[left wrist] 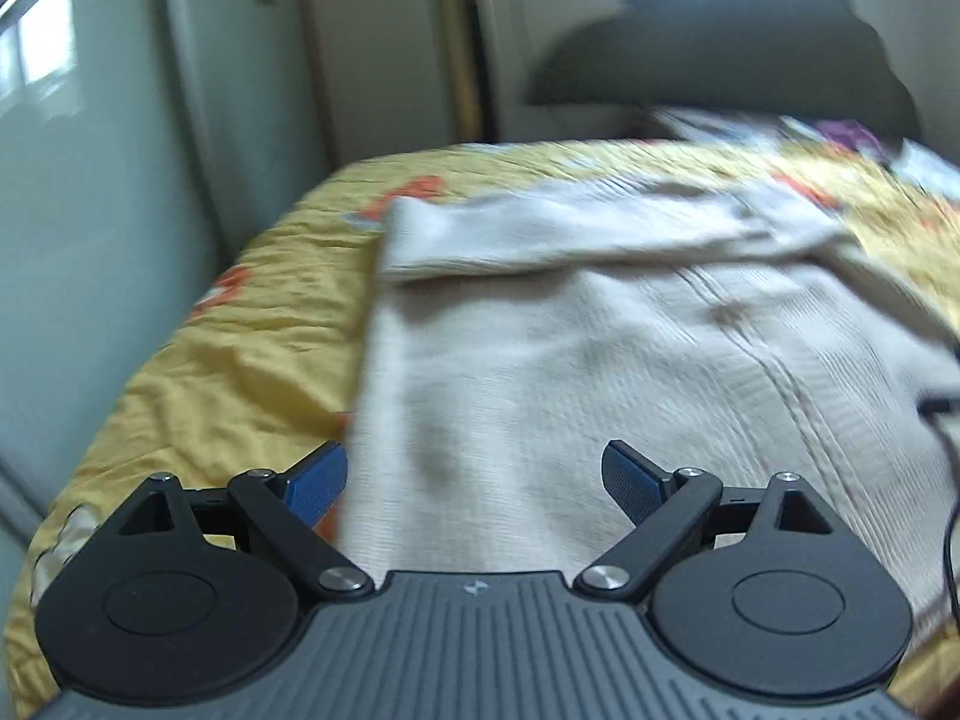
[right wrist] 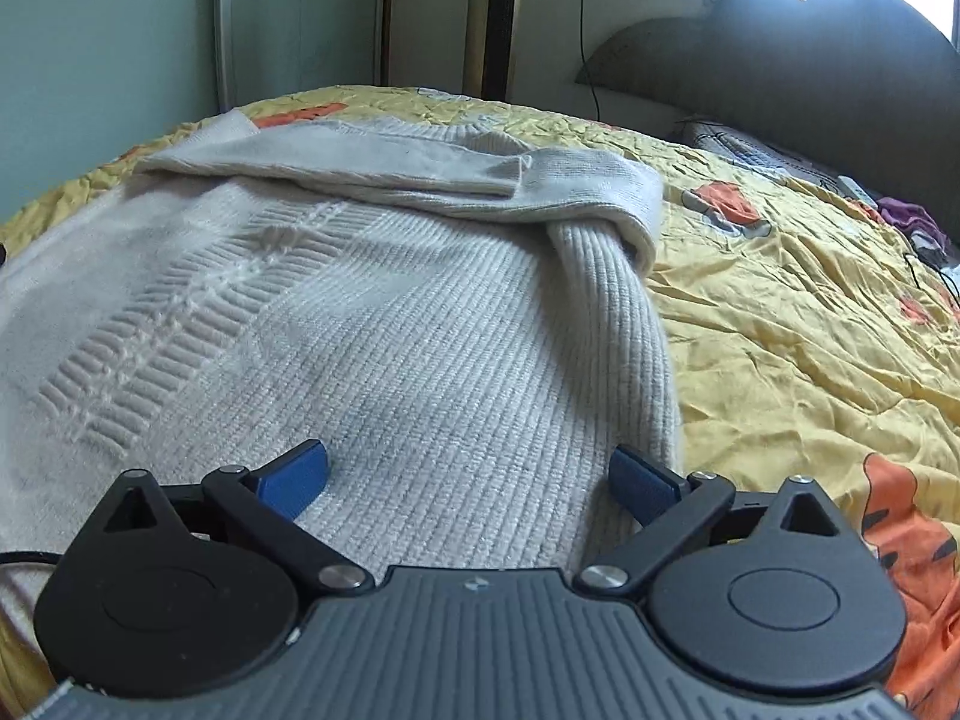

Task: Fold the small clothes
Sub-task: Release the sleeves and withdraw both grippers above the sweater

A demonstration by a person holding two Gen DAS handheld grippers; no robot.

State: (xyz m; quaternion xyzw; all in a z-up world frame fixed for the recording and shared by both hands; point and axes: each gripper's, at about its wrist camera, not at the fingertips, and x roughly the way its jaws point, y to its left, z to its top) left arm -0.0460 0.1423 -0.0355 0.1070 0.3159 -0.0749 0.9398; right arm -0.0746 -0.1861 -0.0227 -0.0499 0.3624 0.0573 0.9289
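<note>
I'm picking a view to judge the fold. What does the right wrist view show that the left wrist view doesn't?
Only the right wrist view: a ribbed sleeve draped down the sweater's right edge, and the cord on the wall.

Only the left wrist view: the sweater's left edge against the yellow cover.

Both: the cream sweater on the bed cover, sleeves folded across its top, open blue fingers above it, and the headboard.

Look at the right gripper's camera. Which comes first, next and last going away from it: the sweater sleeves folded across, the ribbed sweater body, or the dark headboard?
From the right gripper:
1. The ribbed sweater body, right under and ahead of the open jaws.
2. The folded sleeves, lying across the sweater's far end.
3. The dark headboard, far off at the upper right, past the yellow bedspread.
</note>
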